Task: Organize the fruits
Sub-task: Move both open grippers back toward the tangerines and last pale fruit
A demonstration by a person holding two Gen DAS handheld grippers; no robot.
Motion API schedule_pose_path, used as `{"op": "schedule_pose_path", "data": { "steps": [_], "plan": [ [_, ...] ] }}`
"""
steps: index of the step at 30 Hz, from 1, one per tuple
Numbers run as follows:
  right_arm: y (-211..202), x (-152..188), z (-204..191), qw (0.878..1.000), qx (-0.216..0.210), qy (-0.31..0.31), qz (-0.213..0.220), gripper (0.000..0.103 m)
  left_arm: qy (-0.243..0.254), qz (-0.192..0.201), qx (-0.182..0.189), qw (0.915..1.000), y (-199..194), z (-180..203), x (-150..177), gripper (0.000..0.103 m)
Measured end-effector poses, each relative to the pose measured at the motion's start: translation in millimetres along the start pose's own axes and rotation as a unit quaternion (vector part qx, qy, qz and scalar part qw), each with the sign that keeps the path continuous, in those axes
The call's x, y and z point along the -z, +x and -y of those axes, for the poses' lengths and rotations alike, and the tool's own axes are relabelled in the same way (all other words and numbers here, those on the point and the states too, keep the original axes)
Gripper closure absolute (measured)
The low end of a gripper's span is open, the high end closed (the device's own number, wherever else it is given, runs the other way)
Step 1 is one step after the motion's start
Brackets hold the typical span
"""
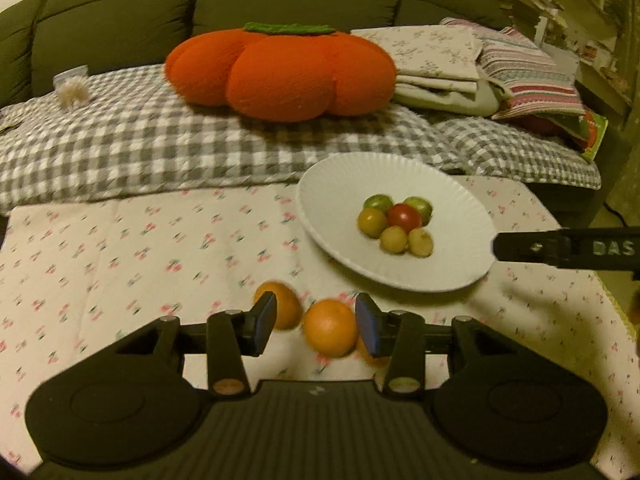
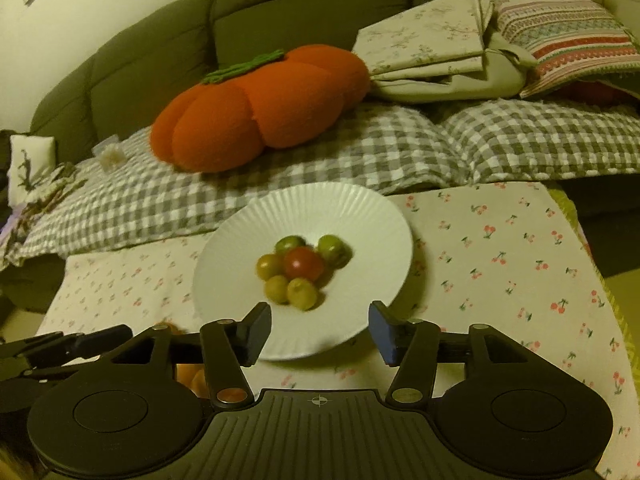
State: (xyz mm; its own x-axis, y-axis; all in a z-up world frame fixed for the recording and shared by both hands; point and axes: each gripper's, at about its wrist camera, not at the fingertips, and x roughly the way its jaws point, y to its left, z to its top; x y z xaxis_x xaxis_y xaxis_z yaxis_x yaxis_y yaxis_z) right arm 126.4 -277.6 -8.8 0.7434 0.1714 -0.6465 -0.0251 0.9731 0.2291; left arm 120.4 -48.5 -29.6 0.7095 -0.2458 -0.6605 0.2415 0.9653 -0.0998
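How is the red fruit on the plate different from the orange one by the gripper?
The red fruit is smaller; the orange is clearly bigger. The red fruit lies on the white plate, touching other small fruits; the orange lies off the plate on the cherry-print cloth, between the open fingers of the left gripper. The red fruit is dark red; the orange is bright orange. Both are round.

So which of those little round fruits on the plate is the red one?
The red fruit sits in the middle of the cluster on the white plate, ringed by five others, all green or yellowish.
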Motion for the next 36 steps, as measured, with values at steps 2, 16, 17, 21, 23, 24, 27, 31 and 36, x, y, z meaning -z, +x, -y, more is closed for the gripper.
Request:
{"op": "schedule_pose_path", "data": {
  "steps": [2, 16, 17, 21, 23, 24, 27, 31, 36],
  "plan": [
    [-6.6, 5.0, -5.4, 1.0, -0.001, -0.008, 0.0, 0.044, -0.006, -0.004, -0.004, 1.0, -5.0, -2.8, 5.2, 0.06],
    [-30.3, 36.2, -33.6, 0.999, -0.025, -0.038, -0.029, 0.032, -0.017, -0.052, -0.013, 0.9984, -23.8, 6.8, 50.6, 0.047],
    [-29.4, 37.5, -35.5, 0.998, -0.024, -0.041, -0.032, 0.031, -0.018, -0.052, -0.014, 0.9984, -22.9, 6.7, 51.1, 0.045],
    [-26.6, 40.6, -36.7, 0.998, -0.017, -0.043, -0.042, 0.03, -0.02, -0.051, -0.018, 0.9984, -17.5, 6.6, 51.3, 0.044],
    [-24.3, 41.6, -35.1, 0.998, -0.011, -0.039, -0.048, 0.027, -0.019, -0.052, -0.017, 0.9983, -15.5, 6.1, 51.5, 0.044],
    [-23.2, 42.1, -34.2, 0.998, -0.008, -0.037, -0.05, 0.026, -0.019, -0.052, -0.018, 0.9983, -14.7, 5.6, 51.8, 0.044],
    [-19.5, 43.9, -34.1, 0.998, -0.005, -0.036, -0.057, 0.026, -0.018, -0.051, -0.022, 0.9983, -12.8, 4.0, 52.4, 0.044],
    [-16.0, 45.7, -35.1, 0.997, -0.001, -0.04, -0.062, 0.025, -0.017, -0.051, -0.025, 0.9982, -10.9, 2.7, 52.2, 0.044],
    [-13.4, 46.0, -33.7, 0.997, 0.006, -0.038, -0.064, 0.025, -0.013, -0.049, -0.026, 0.9984, -8.9, 4.7, 52.9, 0.045]
  ]
}}
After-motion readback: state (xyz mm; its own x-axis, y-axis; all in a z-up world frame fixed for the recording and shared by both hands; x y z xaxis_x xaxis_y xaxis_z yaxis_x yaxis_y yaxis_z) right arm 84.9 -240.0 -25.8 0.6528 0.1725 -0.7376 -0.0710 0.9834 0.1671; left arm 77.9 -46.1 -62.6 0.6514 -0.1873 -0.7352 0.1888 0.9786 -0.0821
